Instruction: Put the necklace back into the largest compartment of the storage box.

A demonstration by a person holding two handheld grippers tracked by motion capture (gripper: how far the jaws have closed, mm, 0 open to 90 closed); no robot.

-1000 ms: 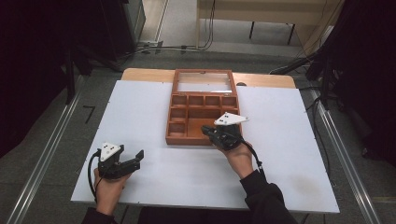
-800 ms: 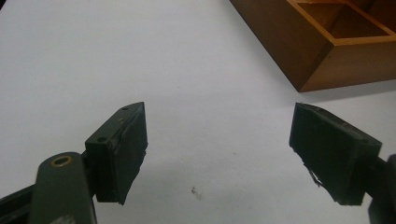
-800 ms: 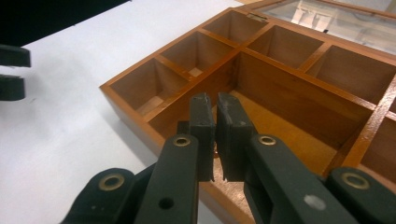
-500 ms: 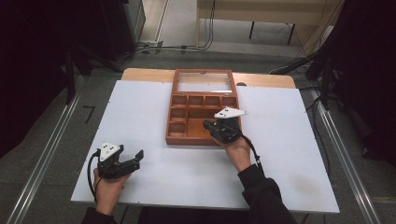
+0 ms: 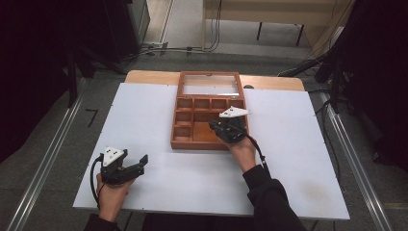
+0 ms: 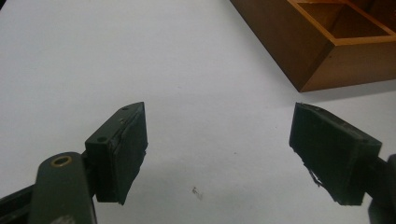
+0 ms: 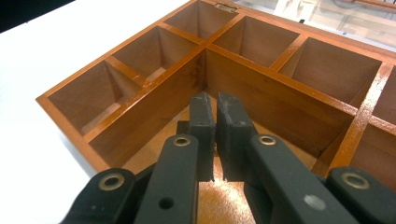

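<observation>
Bright table, dark room around it

In the high view the white table [image 5: 159,120] was evenly lit from above, while the left and right edges of the frame were almost black. In the left gripper view the wooden box [image 6: 327,46] at the upper right threw a soft shadow, and the near pads [image 6: 126,149] looked slightly blurred. In the right gripper view glare shone on the varnish at the bottom centre and right.

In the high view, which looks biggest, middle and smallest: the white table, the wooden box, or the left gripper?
1. White table, biggest.
2. Wooden box, middle.
3. Left gripper, smallest, though it sits nearer the camera.
</observation>
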